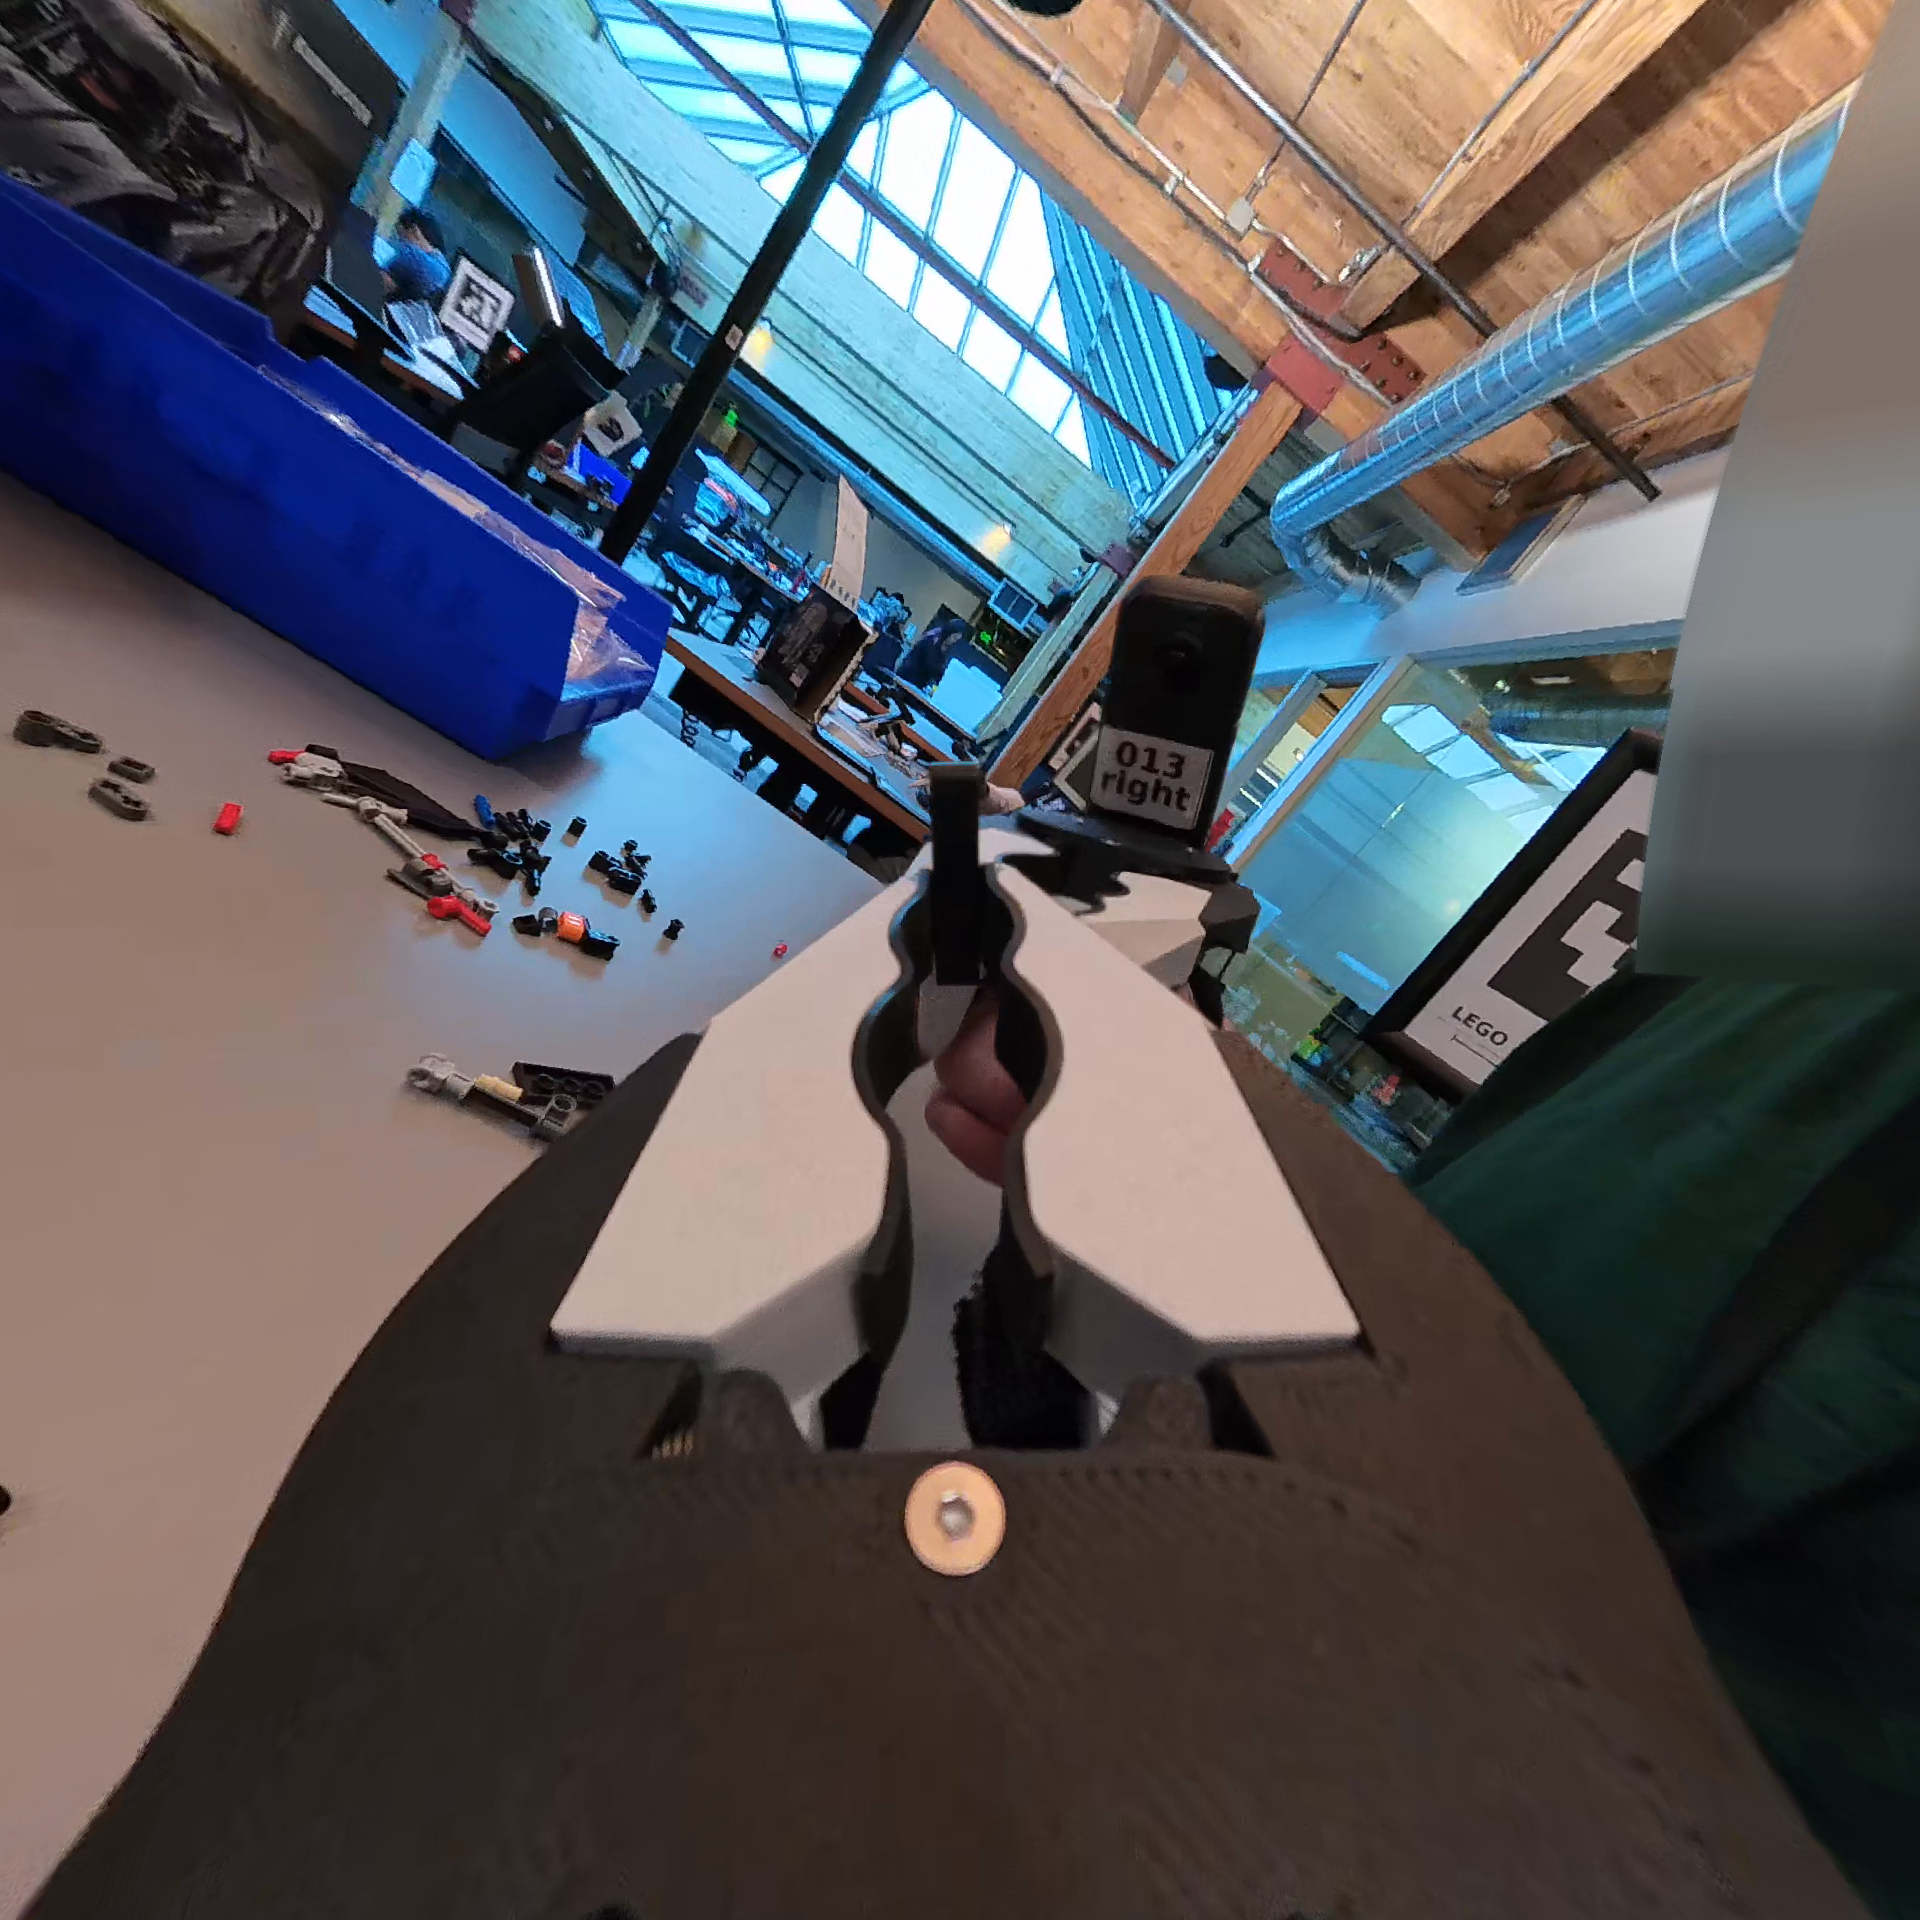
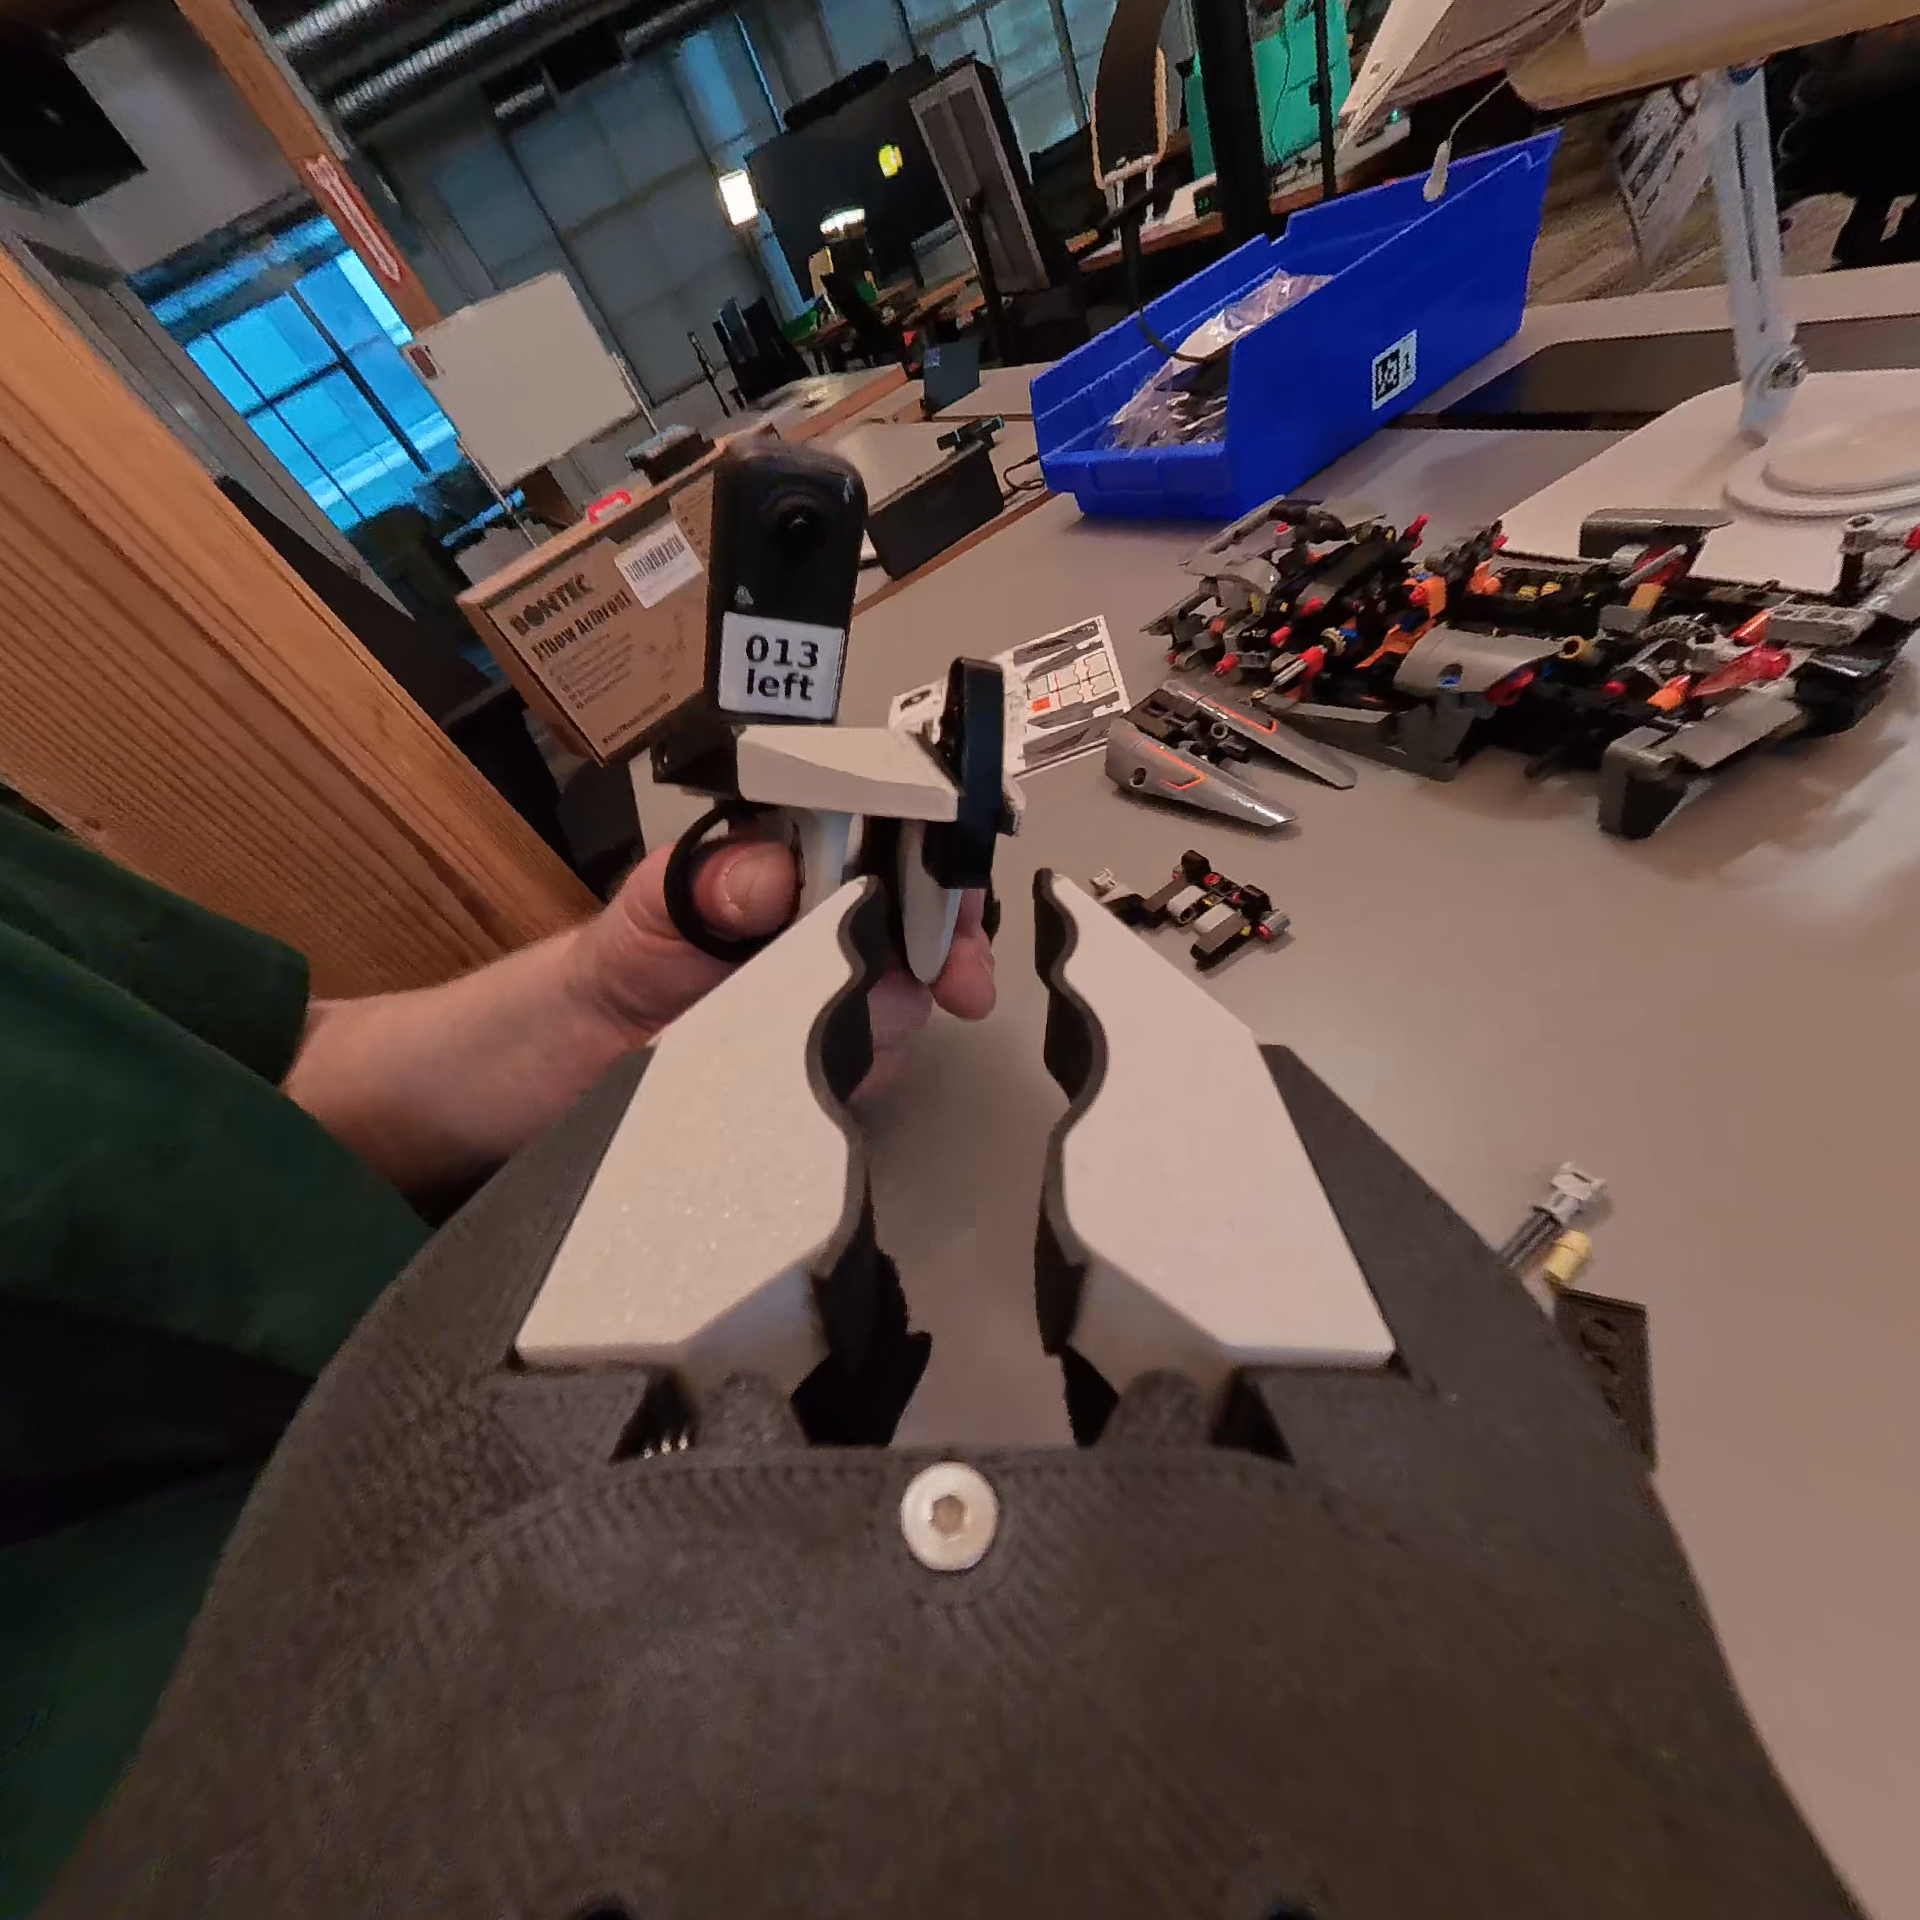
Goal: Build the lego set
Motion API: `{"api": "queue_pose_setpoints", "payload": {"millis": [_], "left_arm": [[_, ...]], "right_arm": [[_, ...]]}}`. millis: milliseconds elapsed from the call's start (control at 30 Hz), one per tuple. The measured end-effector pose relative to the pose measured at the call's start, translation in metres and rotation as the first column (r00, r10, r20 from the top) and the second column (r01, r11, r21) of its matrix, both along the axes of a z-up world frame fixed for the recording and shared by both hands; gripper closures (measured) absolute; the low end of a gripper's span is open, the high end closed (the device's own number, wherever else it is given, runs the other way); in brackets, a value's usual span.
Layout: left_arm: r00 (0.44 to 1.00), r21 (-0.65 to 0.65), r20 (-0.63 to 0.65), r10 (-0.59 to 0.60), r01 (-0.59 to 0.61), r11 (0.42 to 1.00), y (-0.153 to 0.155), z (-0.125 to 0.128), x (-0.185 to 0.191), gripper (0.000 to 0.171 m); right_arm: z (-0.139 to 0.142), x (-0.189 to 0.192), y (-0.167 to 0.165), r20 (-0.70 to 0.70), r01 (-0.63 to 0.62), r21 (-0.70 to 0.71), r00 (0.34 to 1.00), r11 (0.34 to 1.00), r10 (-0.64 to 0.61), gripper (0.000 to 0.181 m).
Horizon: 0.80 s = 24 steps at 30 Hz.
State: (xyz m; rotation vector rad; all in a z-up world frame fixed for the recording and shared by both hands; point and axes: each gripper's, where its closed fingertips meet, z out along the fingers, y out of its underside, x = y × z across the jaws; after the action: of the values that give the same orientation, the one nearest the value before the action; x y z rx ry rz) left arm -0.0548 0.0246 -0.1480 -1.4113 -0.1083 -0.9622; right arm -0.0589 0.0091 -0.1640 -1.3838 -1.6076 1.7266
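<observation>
In the left wrist view my left gripper (image 1: pixel 956 899) is shut on a narrow black lego piece (image 1: pixel 954 831) that stands up between the fingertips, held in the air. The right wrist view shows that piece (image 2: pixel 977 727) in the left gripper, just ahead of my right gripper (image 2: pixel 954 894), which is open and empty. The two grippers face each other, close together above the grey table (image 2: pixel 1455 1039). A large part-built dark lego car (image 2: pixel 1558 644) lies at the far right. A grey panel section (image 2: pixel 1195 774) and a small black sub-assembly (image 2: pixel 1210 914) lie in front of it.
A blue bin (image 2: pixel 1299 343) stands at the table's far edge, also in the left wrist view (image 1: pixel 260 468). A sticker sheet (image 2: pixel 1070 681), a white stand base (image 2: pixel 1829 457) and a cardboard box (image 2: pixel 582 644) are nearby. Loose black pins (image 1: pixel 551 862) and a small assembly (image 1: pixel 520 1091) lie left. The tips of both grippers are at nearly the same place. From either gripper's tips it is about 15 cm to the small black sub-assembly (image 2: pixel 1210 914).
</observation>
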Motion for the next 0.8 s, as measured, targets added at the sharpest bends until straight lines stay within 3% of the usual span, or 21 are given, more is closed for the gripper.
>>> {"api": "queue_pose_setpoints", "payload": {"millis": [167,300,667,800], "left_arm": [[1.0,0.057,0.03,0.002,-0.004,0.998,0.0,0.005,0.004,0.165],[0.998,0.086,0.056,0.001,-0.006,0.996,-0.001,0.009,0.003,0.166],[1.0,0.067,0.01,0.028,-0.029,0.997,-0.007,0.009,-0.001,0.157],[0.997,0.027,-0.031,0.07,-0.069,0.997,-0.013,0.005,-0.013,0.149]], "right_arm": [[0.012,-0.003,0.0,-0.032,-0.03,-0.19,0.999,0.981,0.024,0.166],[0.016,-0.004,-0.003,-0.06,-0.057,-0.243,0.997,0.968,0.043,0.174],[0.015,0.005,-0.001,-0.043,-0.001,-0.073,0.999,0.997,-0.002,0.176],[-0.002,0.027,0.012,0.037,0.044,0.093,0.998,0.995,-0.048,0.176]]}}
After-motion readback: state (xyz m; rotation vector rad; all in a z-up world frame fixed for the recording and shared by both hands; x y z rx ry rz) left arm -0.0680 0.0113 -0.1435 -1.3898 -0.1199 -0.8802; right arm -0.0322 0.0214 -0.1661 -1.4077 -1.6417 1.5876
